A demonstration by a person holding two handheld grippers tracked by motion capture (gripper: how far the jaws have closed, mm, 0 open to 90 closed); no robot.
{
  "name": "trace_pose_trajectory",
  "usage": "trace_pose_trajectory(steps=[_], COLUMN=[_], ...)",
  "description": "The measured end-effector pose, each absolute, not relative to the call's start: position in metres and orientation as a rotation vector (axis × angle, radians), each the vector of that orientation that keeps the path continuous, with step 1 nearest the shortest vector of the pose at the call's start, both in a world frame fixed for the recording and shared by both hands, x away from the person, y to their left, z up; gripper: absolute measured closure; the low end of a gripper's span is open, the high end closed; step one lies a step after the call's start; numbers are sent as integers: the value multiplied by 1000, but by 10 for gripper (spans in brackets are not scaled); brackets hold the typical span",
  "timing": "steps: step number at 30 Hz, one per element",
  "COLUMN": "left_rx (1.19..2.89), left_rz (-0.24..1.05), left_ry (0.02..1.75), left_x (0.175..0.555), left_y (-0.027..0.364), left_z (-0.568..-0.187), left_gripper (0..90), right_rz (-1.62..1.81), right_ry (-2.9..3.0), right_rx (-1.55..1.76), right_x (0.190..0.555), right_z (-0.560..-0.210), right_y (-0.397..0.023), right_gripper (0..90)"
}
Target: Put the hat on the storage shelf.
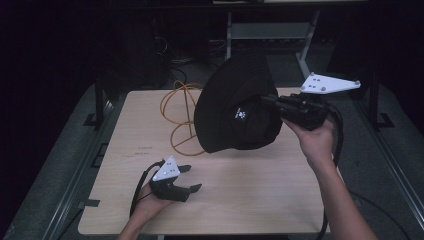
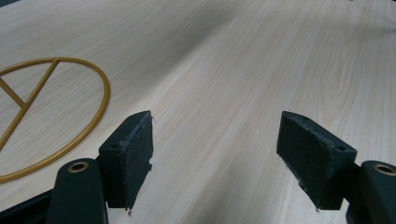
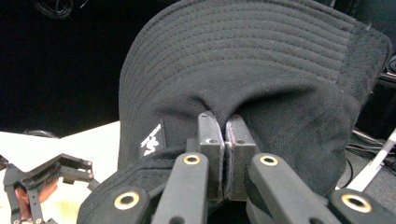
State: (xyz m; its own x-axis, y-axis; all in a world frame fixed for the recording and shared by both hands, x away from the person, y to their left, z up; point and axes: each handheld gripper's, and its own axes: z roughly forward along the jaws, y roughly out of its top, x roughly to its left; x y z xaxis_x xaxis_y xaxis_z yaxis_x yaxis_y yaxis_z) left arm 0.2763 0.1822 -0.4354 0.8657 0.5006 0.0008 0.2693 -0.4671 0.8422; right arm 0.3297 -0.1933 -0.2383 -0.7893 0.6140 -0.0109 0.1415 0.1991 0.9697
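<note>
One pale wooden table (image 1: 240, 200) takes up most of the high view, set in a dark room with metal rails along both sides. Next in size is a black hat (image 1: 235, 107), a soft cloth hat with rows of stitching around its brim and a small white logo patch on its side. It hangs in the air above the far middle of the table, lifted clear of the wood, with its brim tipped up and away from the person. The right gripper (image 1: 267, 100) reaches in from the right side of the table and holds the hat; in the right gripper view its two black jaws are pressed tightly together with a fold of the hat's cloth pinched between them, just beside the logo patch. The person's right hand (image 1: 315, 140) grips the body of that gripper from below, with a grey three-cornered plate standing above it. Behind and to the left of the hat, a wire stand (image 1: 180, 115) made of thin yellow-orange hoops rests on the table; one of its rings lies flat on the wood in the left gripper view. The left gripper (image 1: 192, 177) sits low near the front left of the table, held in the left hand (image 1: 150, 205), well apart from the hat. Its jaws stand wide apart with nothing but bare wood between them.
</note>
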Motion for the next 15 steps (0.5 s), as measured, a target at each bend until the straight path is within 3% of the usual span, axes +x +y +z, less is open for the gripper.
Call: trace_pose_trajectory(steps=[15], left_rx=[2087], left_rz=[310], left_ry=[540], left_x=[277], left_y=[182], left_z=[-436], left_gripper=[266], right_rz=[1625], right_ry=[2103], right_rx=[671], right_x=[346], right_z=[-224], right_y=[-169], right_gripper=[872])
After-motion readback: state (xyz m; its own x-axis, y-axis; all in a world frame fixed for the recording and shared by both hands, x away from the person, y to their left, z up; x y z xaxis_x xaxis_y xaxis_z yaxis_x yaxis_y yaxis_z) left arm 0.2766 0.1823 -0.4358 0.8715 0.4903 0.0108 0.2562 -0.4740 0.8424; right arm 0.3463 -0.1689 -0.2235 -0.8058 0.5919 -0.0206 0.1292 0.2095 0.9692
